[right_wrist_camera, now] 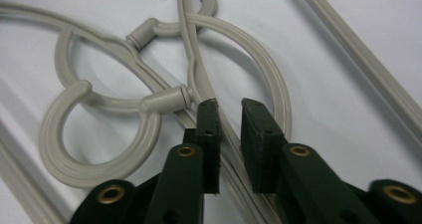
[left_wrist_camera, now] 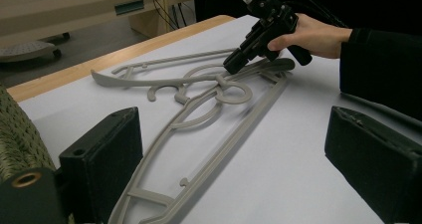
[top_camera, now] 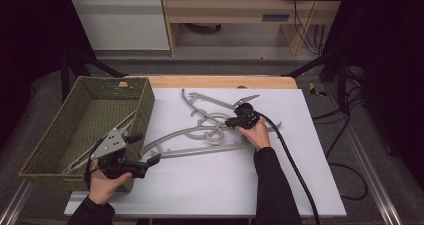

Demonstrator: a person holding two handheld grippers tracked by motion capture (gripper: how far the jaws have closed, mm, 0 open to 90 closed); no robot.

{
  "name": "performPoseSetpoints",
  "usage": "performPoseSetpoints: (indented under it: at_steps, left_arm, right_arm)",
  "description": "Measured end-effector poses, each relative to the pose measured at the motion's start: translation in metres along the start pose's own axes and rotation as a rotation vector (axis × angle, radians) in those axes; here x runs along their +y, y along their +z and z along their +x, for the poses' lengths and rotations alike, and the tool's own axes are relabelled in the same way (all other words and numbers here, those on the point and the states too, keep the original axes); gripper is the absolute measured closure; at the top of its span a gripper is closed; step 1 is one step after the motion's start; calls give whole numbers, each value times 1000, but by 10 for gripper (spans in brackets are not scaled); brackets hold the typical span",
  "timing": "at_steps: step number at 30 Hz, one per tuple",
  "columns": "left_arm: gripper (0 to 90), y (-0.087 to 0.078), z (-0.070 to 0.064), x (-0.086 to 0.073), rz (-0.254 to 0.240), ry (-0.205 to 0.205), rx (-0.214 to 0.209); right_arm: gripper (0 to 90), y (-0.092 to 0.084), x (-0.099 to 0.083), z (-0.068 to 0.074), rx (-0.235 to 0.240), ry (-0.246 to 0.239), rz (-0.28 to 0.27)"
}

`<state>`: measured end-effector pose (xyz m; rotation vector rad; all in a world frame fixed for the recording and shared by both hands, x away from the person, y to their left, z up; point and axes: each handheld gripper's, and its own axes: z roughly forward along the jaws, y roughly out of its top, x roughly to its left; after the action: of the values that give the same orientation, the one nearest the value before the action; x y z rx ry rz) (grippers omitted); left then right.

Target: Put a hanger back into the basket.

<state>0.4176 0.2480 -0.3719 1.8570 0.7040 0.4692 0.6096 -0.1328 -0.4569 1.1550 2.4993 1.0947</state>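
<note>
Several grey plastic hangers (top_camera: pixel 210 135) lie tangled on the white tabletop (top_camera: pixel 225 185), their hooks interlocked (right_wrist_camera: pixel 99 109). My right gripper (top_camera: pixel 228 123) is down at the tangle's middle. Its jaws (right_wrist_camera: pixel 230 109) stand almost together, shut on a thin hanger arm (right_wrist_camera: pixel 199 69) that runs between the pads. From the left gripper view the right gripper (left_wrist_camera: pixel 233 65) points down onto the hangers (left_wrist_camera: pixel 209 114). My left gripper (top_camera: pixel 145 148) is by the basket's near right corner. It stands open (left_wrist_camera: pixel 231 129) and holds nothing, with the long hanger's end lying on the table between its pads.
A green woven basket (top_camera: pixel 145 105) stands at the table's left, with another grey hanger (top_camera: pixel 127 121) lying inside. The right gripper's black cable (top_camera: pixel 295 170) trails across the table's right side. A wooden strip (top_camera: pixel 220 81) edges the far side.
</note>
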Motion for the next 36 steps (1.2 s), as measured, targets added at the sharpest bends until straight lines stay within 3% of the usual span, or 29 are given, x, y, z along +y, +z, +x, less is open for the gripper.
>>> performPoseSetpoints:
  at_steps: [1,4,6,7,11,15,27,29,32,33,36]
  left_arm:
    - [77,0,0,0,0,0,0]
    - [78,0,0,0,5,2,-1]
    - [78,1,-1,0,7,2,-3]
    - [78,1,-1,0,9,4,-4]
    - [79,2,0,-1,11,3,-5]
    - [81,1,0,-1,10,3,-7]
    - [83,4,-1,-2,20,5,-15]
    - [84,3,-1,-2,18,7,-14]
    - [84,3,-1,-2,19,7,-14]
    - [84,3,-1,-2,19,7,-14]
    - [84,4,-2,-2,19,8,-16]
  right_arm:
    - [793,0,0,0,-12,-41,4]
    - [788,1,1,2,-26,-52,7]
    - [722,4,1,4,-26,-34,12]
    - [683,6,0,3,-34,-57,4]
    - [685,9,3,5,-33,-58,-3]
    - [704,14,3,9,-107,-98,7]
    - [693,14,3,6,-98,-105,2]
    - [630,12,3,5,-85,-97,-11]
    - [534,2,5,2,-116,-92,-35]
    - [500,-1,5,0,-135,-98,-30]
    - [442,-3,3,-3,-137,-46,27]
